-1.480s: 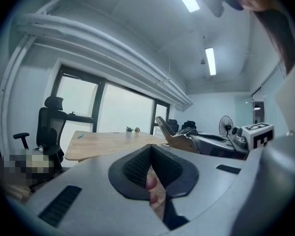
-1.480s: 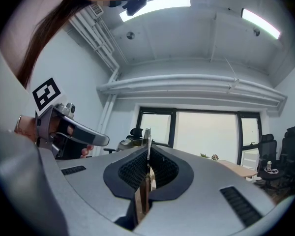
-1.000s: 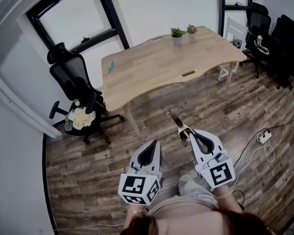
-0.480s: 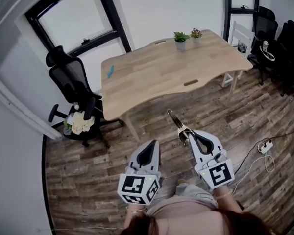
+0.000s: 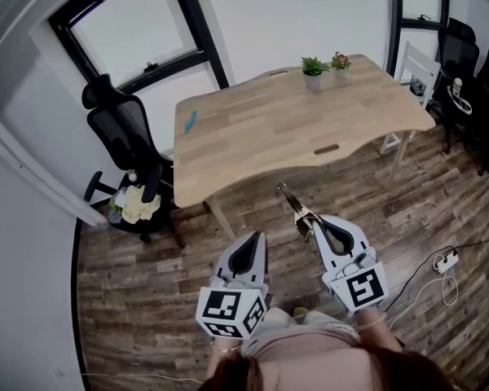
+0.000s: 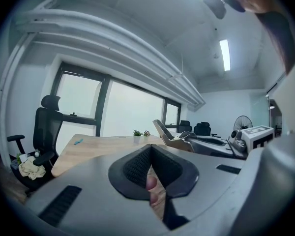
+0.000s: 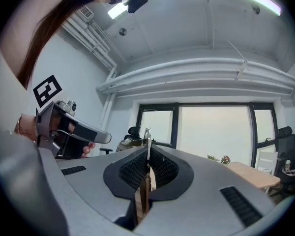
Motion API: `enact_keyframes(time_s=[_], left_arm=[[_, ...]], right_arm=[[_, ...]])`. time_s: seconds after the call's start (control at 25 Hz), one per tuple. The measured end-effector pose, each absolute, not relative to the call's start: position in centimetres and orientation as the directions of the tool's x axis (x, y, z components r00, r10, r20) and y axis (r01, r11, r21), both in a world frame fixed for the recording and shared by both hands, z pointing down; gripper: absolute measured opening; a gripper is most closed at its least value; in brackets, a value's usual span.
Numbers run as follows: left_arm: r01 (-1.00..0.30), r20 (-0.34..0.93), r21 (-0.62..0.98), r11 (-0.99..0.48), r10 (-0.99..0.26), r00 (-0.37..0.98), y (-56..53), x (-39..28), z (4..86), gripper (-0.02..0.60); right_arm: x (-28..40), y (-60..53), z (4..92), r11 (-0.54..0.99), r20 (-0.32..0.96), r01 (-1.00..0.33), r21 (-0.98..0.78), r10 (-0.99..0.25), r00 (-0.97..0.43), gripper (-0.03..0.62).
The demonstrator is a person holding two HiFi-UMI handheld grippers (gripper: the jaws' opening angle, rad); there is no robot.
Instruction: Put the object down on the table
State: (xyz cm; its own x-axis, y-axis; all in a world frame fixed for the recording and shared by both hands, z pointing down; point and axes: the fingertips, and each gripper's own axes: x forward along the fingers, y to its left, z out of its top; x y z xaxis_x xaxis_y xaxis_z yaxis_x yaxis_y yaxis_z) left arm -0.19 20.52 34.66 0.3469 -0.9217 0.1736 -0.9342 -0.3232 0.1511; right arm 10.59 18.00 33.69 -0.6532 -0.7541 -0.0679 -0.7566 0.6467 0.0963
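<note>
Metal shows between the pads of your right gripper (image 5: 310, 221): its jaws are pressed together on a slim tool (image 5: 292, 203), a thin metal piece with a brownish part, which sticks out past the tips toward the table (image 5: 253, 149). You are holding the tool in the air above the wood floor (image 5: 147, 283), short of the table's near edge and not touching it. In the right gripper view it stands on edge in the seam between the two black pads, its tip rising just above them.

Your left gripper (image 5: 255, 236) is closed too. Its pads meet at the tip with nothing between them, and in the left gripper view only your own fingers (image 6: 151, 183) show through the gap lower down. The two grippers sit side by side in front of you, apart from each other, both aimed toward the table.

The table is light wood. Two small potted plants (image 5: 313, 66) stand together near its far edge, and a small blue thing (image 5: 191, 120) lies close to its left end. A black office chair (image 5: 126, 129) stands beside that end, below the window, with a pale bundle of cloth (image 5: 137, 202) on its seat. A white power strip (image 5: 447, 260) and its cable lie on the floor to your right.
</note>
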Motion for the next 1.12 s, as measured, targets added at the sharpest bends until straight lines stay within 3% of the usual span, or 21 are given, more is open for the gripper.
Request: enact_keyframes(time_s=[1.12], left_arm=[[-0.923, 0.194, 0.172, -0.345, -0.907, 0.375, 5.6, -4.8, 36.7, 0.002]], right_arm=[[5.4, 3.2, 35.5, 0.643, -0.035, -0.759, 0.101, -0.76, -0.649, 0.002]])
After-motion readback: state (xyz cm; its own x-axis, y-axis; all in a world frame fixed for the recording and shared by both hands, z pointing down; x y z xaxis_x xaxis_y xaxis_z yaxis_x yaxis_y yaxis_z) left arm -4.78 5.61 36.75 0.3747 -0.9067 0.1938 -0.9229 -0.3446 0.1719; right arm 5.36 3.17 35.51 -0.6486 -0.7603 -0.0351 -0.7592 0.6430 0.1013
